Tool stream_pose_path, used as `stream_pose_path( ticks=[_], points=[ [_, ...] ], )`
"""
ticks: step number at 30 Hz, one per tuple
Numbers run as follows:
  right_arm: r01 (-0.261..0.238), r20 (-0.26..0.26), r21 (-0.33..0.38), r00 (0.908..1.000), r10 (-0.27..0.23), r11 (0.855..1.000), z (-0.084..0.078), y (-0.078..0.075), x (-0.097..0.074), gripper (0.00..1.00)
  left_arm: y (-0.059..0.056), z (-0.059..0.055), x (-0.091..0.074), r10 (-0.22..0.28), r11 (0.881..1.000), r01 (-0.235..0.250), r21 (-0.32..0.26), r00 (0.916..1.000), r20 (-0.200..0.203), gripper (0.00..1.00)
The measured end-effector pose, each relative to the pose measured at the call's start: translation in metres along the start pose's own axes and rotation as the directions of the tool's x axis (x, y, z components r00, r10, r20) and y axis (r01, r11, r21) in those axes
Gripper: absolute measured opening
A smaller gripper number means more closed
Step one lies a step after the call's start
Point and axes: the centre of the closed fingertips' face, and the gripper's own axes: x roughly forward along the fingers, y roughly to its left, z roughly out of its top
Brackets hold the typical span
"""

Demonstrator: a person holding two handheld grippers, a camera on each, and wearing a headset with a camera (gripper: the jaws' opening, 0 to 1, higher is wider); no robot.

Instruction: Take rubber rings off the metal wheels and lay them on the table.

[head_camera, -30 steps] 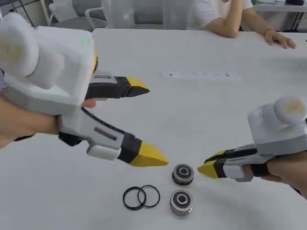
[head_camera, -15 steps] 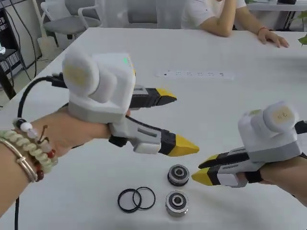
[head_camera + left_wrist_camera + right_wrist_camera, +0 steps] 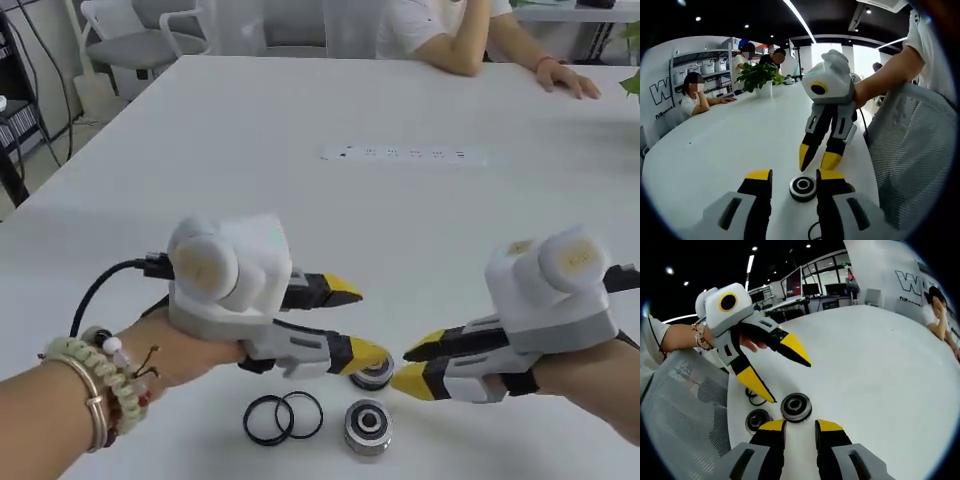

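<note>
Black rubber rings [image 3: 286, 415], two of them, lie flat and overlapping on the white surface [image 3: 250, 180], low in the head view and left of the metal wheels. The near wheel [image 3: 367, 426] sits flat just right of the rings, clear of both grippers. The far wheel [image 3: 380, 375] lies just behind it, partly covered by the lower yellow tip of the left gripper [image 3: 358, 325].

In the left gripper view this wheel [image 3: 803, 187] sits between that gripper's own fingers [image 3: 759, 178], which are spread wide. Cannot tell if either finger touches it.

The right gripper [image 3: 412, 366] comes in from the right with its tips near the far wheel, not touching. Its fingers are parted by a narrow gap with nothing between them. In the right gripper view the far wheel [image 3: 796, 407] is just ahead of the tips and the near wheel [image 3: 758, 421] is to its left. Whether the wheels carry rings can't be told.

Beaded bracelets [image 3: 95, 385] are on the left wrist. A power strip [image 3: 405, 154] lies mid-surface. A person [image 3: 465, 40] rests arms on the far edge, and a chair [image 3: 135, 40] stands at the far left corner. A potted plant [image 3: 759, 77] stands on the surface in the left gripper view.
</note>
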Motion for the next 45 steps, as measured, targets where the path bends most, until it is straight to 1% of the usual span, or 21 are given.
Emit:
stream_pose_path(
  ticks=[3,8,10,12,13,14,17,21,25,29,30,31,32,33,34,37,39,41,42,43,45],
  points=[
    [-0.006,-0.007,-0.007,1.0,0.005,1.0,-0.002,0.002,0.003,0.21,-0.003,-0.006,0.005,-0.009,1.0,0.009,0.004,0.9998,-0.016,0.23],
    [-0.005,0.003,-0.014,1.0,0.005,1.0,0.0,0.004,0.006,0.22,-0.009,-0.017,0.01,-0.029,1.0,0.03,0.01,0.9978,-0.06,0.16],
    [-0.005,0.007,-0.012,1.0,0.005,1.0,0.001,0.005,0.008,0.22,-0.011,-0.022,0.012,-0.033,0.999,0.035,0.021,0.9963,-0.08,0.13],
    [-0.002,0.006,-0.016,1.0,0.002,1.0,0.001,0.005,0.009,0.22,-0.011,-0.028,0.013,-0.029,0.999,0.033,0.035,0.9929,-0.115,0.11],
    [0.0,0.006,-0.018,1.0,0.0,1.0,0.0,0.005,0.009,0.22,-0.011,-0.024,0.013,-0.028,0.999,0.03,0.024,0.9953,-0.092,0.1],
    [0.001,0.003,-0.019,1.0,-0.001,1.0,0.0,0.005,0.01,0.22,-0.01,-0.026,0.015,-0.022,1.0,0.023,0.015,0.9938,-0.109,0.09],
    [0.001,0.005,-0.031,1.0,-0.001,1.0,0.0,0.007,0.012,0.21,-0.014,-0.025,0.013,-0.03,0.999,0.031,0.006,0.9941,-0.105,0.07],
    [0.018,0.0,-0.054,0.9998,-0.018,0.998,0.001,0.005,0.013,0.2,-0.014,-0.025,0.012,-0.026,1.0,0.027,0.009,0.9941,-0.106,0.07],
    [0.013,-0.013,-0.077,0.9998,-0.014,0.997,0.0,0.005,0.012,0.18,-0.013,-0.026,0.012,-0.025,1.0,0.025,0.001,0.9945,-0.102,0.07],
    [0.022,-0.033,-0.13,0.9991,-0.026,0.991,0.0,0.005,0.011,0.15,-0.013,-0.026,0.012,-0.022,1.0,0.022,0.001,0.9945,-0.103,0.08],
    [0.023,-0.047,-0.161,0.9984,-0.031,0.987,0.0,0.006,0.01,0.12,-0.013,-0.026,0.012,-0.021,1.0,0.021,0.002,0.9944,-0.104,0.08],
    [0.043,-0.072,-0.205,0.9957,-0.059,0.978,-0.003,0.001,0.009,0.07,-0.013,-0.026,0.012,-0.02,1.0,0.02,0.004,0.9943,-0.105,0.08],
    [0.034,-0.055,-0.187,0.9975,-0.045,0.982,-0.001,0.005,0.01,0.01,-0.012,-0.026,0.012,-0.019,1.0,0.019,0.004,0.9944,-0.104,0.08],
    [0.052,-0.055,-0.172,0.9965,-0.063,0.984,-0.002,0.002,0.01,0.01,-0.013,-0.026,0.012,-0.019,1.0,0.02,0.003,0.9945,-0.103,0.08],
    [0.045,-0.054,-0.153,0.9971,-0.054,0.987,-0.002,0.004,0.01,0.01,-0.012,-0.027,0.012,-0.019,1.0,0.019,0.001,0.9945,-0.103,0.08],
    [0.052,-0.053,-0.148,0.9968,-0.06,0.988,-0.002,0.003,0.01,0.0,-0.012,-0.027,0.012,-0.016,1.0,0.016,0.001,0.9946,-0.102,0.08],
    [0.066,-0.056,-0.101,0.9959,-0.072,0.993,-0.003,0.001,0.009,0.0,-0.011,-0.027,0.012,-0.011,1.0,0.011,-0.001,0.9945,-0.104,0.08],
    [0.078,-0.049,0.004,0.9958,-0.077,0.997,-0.003,-0.002,0.01,0.0,-0.01,-0.027,0.012,-0.007,1.0,0.006,-0.014,0.9949,-0.101,0.08],
    [0.072,-0.039,0.068,0.9968,-0.069,0.995,-0.003,-0.002,0.009,0.0,-0.01,-0.027,0.013,-0.006,1.0,0.005,-0.019,0.9953,-0.096,0.08],
    [0.069,-0.027,0.105,0.9975,-0.066,0.992,-0.002,-0.004,0.01,0.0,-0.01,-0.027,0.012,-0.006,1.0,0.004,-0.02,0.9955,-0.095,0.08],
    [0.05,-0.002,0.193,0.9987,-0.051,0.98,-0.003,-0.004,0.009,0.0,-0.01,-0.027,0.012,-0.008,1.0,0.006,-0.023,0.9955,-0.095,0.08]
  ],
)
